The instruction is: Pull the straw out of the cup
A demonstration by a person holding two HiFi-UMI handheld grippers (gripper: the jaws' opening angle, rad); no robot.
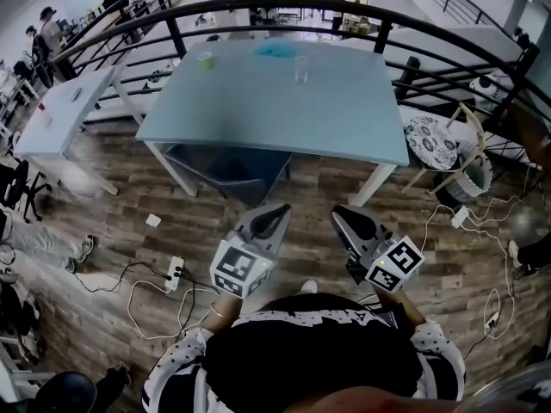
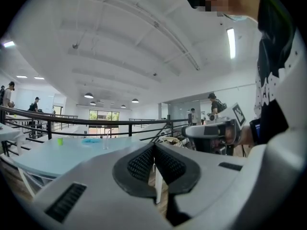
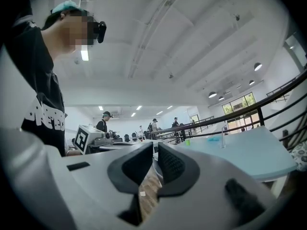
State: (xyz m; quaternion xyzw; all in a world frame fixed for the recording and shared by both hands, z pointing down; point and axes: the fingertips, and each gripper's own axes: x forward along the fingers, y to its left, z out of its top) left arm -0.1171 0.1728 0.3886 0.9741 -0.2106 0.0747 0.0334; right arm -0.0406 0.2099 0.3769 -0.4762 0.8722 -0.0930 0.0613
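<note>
Head view: we find the cup near the far edge of the bench, well apart from both claws.
Straw: standing in the cup, a faint line in the left gripper view; too thin to make out from the head.
Left claw: pressed together, nothing between.
Right claw: pressed together, nothing between.
Room: both claws over the floor, short of the near bench edge.
Far edge: railing curves close behind.

Black tee, black-and-white speckled sleeves
</note>
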